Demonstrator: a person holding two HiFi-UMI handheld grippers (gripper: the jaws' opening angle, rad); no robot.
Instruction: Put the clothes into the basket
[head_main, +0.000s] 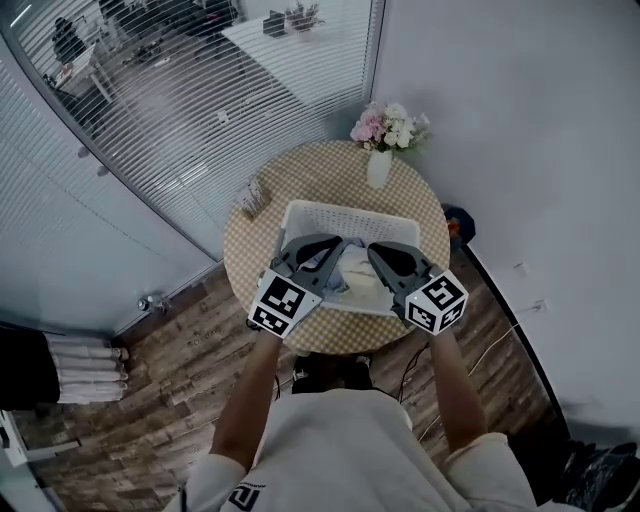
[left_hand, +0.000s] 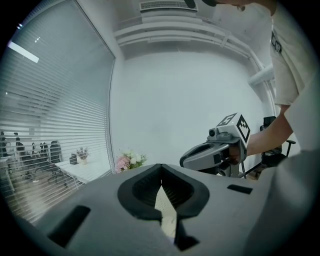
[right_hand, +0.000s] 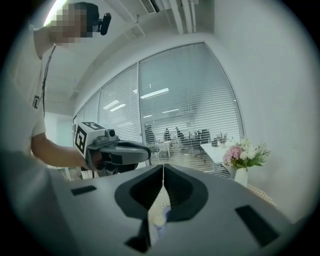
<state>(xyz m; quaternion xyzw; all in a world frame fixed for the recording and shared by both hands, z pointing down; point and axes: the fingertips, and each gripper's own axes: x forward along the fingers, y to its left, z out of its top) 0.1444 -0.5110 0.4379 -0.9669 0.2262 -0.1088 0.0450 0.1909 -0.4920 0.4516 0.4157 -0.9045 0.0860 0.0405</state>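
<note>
A white basket (head_main: 340, 209) stands on a round table with a checked cloth (head_main: 300, 170). Pale clothes (head_main: 358, 280) lie inside the basket. My left gripper (head_main: 336, 243) and right gripper (head_main: 371, 249) hover side by side over the basket, tips pointing at the far rim. In both, the jaws meet at the tips with nothing between them. The left gripper view shows its own shut jaws (left_hand: 161, 170) and the right gripper (left_hand: 215, 152) beside them. In the right gripper view the shut jaws (right_hand: 163, 169) stand over pale cloth, with the left gripper (right_hand: 117, 152) to the side.
A white vase of pink and white flowers (head_main: 381, 160) stands at the table's far edge, also seen as flowers (right_hand: 245, 155). A small holder (head_main: 253, 200) sits at the table's left. A blinded glass wall runs on the left, a plain wall on the right, and the floor is wood.
</note>
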